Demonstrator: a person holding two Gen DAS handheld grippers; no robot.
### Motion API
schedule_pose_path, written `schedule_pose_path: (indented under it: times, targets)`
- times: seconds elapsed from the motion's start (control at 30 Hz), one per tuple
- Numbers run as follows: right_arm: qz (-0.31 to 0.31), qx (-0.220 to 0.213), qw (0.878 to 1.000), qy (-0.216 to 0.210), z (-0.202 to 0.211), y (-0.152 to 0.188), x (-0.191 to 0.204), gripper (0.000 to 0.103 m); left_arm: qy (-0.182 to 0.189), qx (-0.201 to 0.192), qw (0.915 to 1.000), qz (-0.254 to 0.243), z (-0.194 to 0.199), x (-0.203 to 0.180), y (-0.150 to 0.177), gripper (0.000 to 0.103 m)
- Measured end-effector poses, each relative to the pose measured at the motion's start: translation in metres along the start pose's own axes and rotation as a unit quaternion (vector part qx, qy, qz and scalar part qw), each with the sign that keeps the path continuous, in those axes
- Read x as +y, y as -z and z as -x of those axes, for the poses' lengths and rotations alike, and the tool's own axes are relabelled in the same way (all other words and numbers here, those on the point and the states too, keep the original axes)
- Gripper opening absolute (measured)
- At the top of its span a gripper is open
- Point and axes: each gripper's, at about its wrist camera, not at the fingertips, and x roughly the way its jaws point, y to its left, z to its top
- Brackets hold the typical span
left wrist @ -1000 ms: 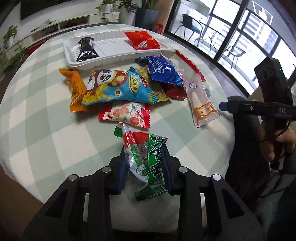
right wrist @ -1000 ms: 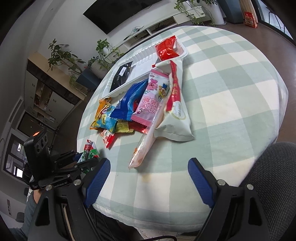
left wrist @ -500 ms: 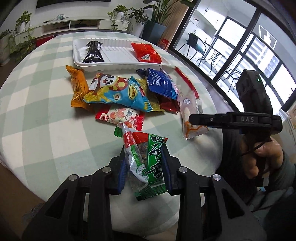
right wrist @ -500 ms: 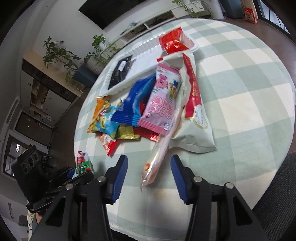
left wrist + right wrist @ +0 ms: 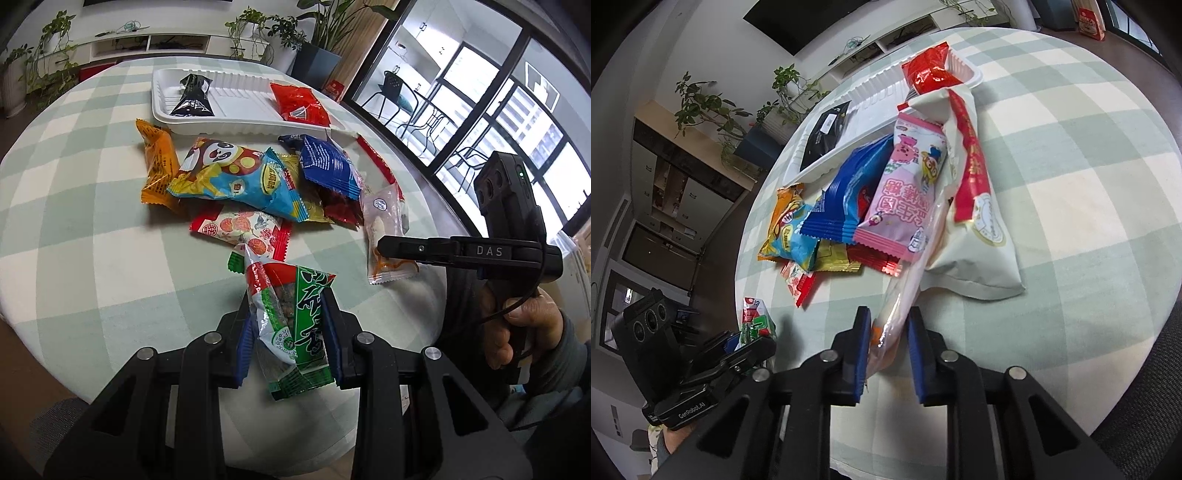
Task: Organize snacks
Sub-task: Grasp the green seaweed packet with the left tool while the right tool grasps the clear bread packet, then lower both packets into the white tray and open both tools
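Left gripper (image 5: 288, 336) clamps green-red crinkly snack bag (image 5: 291, 317) over checked worktop (image 5: 92, 258) edge; right gripper (image 5: 886, 347), fingers closing, has long clear sausage-stick packet (image 5: 905, 291) between them beside snack pile.

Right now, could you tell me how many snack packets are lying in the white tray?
2: a black packet at the white tray's left end, a red packet at its right end.

a home living room — a round table under a green-and-white checked cloth (image 5: 92, 229), leafy potted houseplants (image 5: 258, 29) and a low white shelf unit (image 5: 155, 40) along the top, floor-to-ceiling black-framed windows (image 5: 498, 103) at upper right onto a balcony.
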Motion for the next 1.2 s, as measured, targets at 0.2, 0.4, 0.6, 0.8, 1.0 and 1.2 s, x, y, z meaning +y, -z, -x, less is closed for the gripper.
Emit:
schedule_pose_path:
  times: [0.2, 0.4, 0.6, 0.8, 1.0, 1.2]
  targets:
    - [0.0, -0.001, 1.0, -0.012, 0.009, 0.006, -0.001, 0.017, 0.006, -0.005, 0.9999, 0.006, 0.002, 0.002, -0.001, 0.03]
    - [0.006, -0.004, 1.0, -0.021, 0.021, 0.014, 0.0, 0.016, 0.01, -0.009, 0.9999, 0.01, 0.002, 0.002, -0.003, 0.03]
    - [0.01, -0.013, 0.999, -0.034, 0.036, 0.014, 0.002, 0.016, 0.022, -0.018, 0.9995, 0.015, 0.007, 0.002, -0.005, 0.03]
    - [0.01, -0.031, 0.998, -0.057, 0.059, 0.005, 0.003, 0.016, 0.029, -0.029, 0.999, 0.018, 0.014, 0.002, -0.014, 0.03]
    - [0.022, -0.063, 0.996, -0.057, 0.086, -0.023, 0.001, 0.016, 0.02, -0.055, 0.9982, 0.012, 0.029, 0.004, -0.045, 0.03]
    - [0.05, -0.101, 0.992, -0.05, 0.112, -0.075, 0.005, 0.016, 0.004, -0.094, 0.9956, -0.007, 0.046, 0.006, -0.102, 0.03]
